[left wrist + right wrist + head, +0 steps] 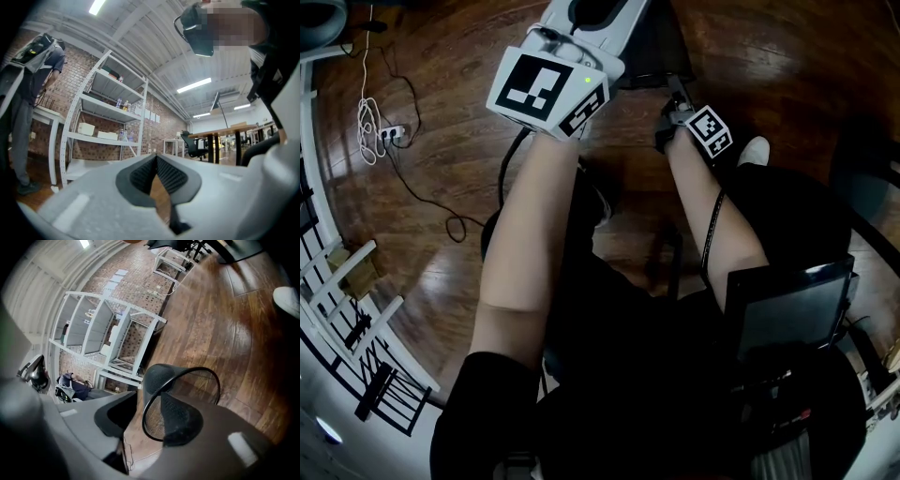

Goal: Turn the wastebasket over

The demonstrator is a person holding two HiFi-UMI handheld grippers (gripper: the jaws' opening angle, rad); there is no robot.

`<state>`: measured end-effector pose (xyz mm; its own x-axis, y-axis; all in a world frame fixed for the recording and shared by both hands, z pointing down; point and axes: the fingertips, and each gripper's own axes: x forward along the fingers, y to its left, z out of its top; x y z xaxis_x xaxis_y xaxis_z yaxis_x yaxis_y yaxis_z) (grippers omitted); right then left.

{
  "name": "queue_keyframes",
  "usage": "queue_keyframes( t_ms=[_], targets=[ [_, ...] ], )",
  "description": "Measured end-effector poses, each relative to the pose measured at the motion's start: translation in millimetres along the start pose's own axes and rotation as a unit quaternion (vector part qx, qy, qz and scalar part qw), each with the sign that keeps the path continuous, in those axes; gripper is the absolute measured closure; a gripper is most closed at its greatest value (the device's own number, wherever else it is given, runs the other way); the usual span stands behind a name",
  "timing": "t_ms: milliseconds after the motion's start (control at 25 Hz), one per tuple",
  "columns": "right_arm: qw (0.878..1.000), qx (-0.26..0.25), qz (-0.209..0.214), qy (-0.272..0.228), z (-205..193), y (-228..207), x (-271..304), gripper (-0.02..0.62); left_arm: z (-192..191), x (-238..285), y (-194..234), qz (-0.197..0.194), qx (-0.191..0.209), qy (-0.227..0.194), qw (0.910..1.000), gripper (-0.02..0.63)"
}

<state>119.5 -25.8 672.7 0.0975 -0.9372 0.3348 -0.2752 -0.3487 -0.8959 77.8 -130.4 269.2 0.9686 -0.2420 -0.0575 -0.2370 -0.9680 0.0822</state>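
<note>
Both jaws of your right gripper (149, 398) stand apart and press on nothing. One pad sits inside the mouth of the wastebasket (159, 377) and the other outside, with the wire rim running between them at the lower centre of the right gripper view. Your left gripper (156, 159) has its jaws closed together, empty, aimed at shelving. The black mesh basket appears to lie on its side on the wooden floor (225, 324), mouth toward you. You look to be at the grasp; next, clamp the rim firmly, then roll it over.
</note>
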Motion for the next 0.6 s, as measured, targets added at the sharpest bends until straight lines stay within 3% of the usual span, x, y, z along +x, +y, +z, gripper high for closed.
queue_keyframes(
  t_ms=[160,600],
  targets=[
    [1.0,0.024,0.0,0.007,-7,-10,4,0.397,0,2,-3,-0.001,-0.003,-0.002,1.0,0.603],
    [0.998,0.07,0.006,0.003,-9,-22,51,0.397,3,2,9,0.007,-0.008,-0.004,0.9999,0.604]
  ],
)
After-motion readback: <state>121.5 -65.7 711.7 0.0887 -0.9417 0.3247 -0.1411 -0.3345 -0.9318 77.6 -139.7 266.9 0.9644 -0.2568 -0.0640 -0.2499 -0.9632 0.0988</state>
